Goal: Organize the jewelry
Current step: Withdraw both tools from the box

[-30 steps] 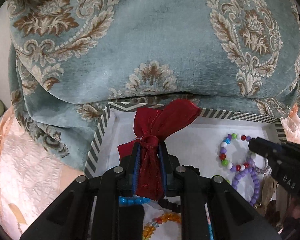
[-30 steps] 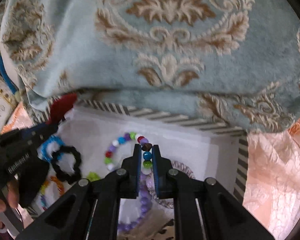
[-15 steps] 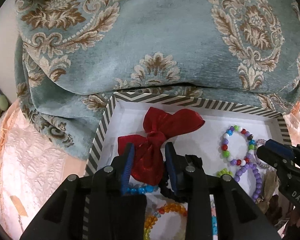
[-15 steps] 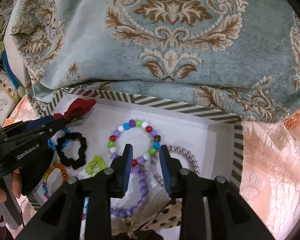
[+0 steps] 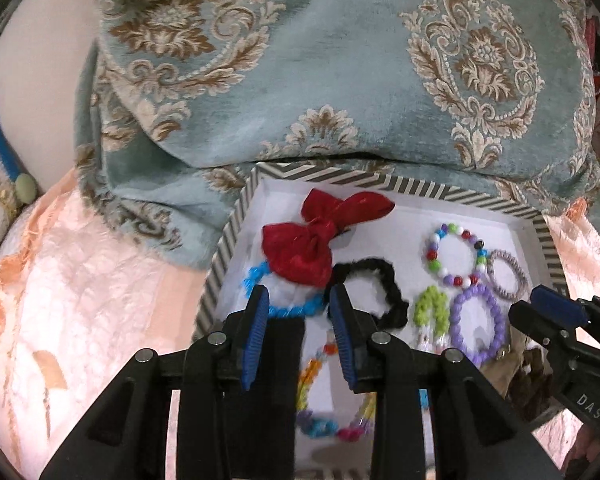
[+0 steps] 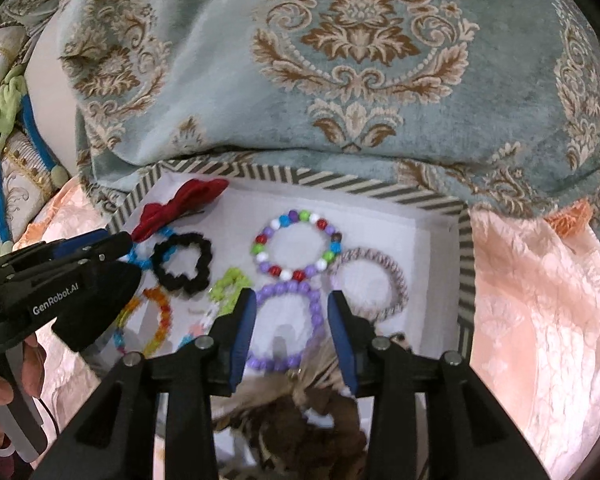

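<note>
A white tray with a striped rim (image 5: 380, 185) (image 6: 380, 192) holds the jewelry. A red bow (image 5: 320, 236) (image 6: 180, 204) lies at its far left corner. A multicolour bead bracelet (image 5: 456, 254) (image 6: 298, 246), a purple bead bracelet (image 5: 478, 322) (image 6: 288, 324), a black scrunchie (image 5: 376, 292) (image 6: 184, 262), a blue band (image 5: 276, 304) and a lilac band (image 6: 370, 284) lie in the tray. My left gripper (image 5: 300, 312) is open and empty, above the blue band. My right gripper (image 6: 290, 312) is open and empty, above the purple bracelet.
A large teal damask cushion (image 5: 340, 68) (image 6: 340, 60) overhangs the tray's far rim. Peach bedding (image 5: 80, 300) (image 6: 540, 300) surrounds the tray. A green bracelet (image 6: 230, 284), an orange bead bracelet (image 6: 160, 316) and a brown patterned cloth item (image 6: 300, 412) lie at the tray's near side.
Both grippers opened and pulled back from the tray. The left let go of the red bow and the right let go of the multicolour bracelet; both now lie in the tray.
</note>
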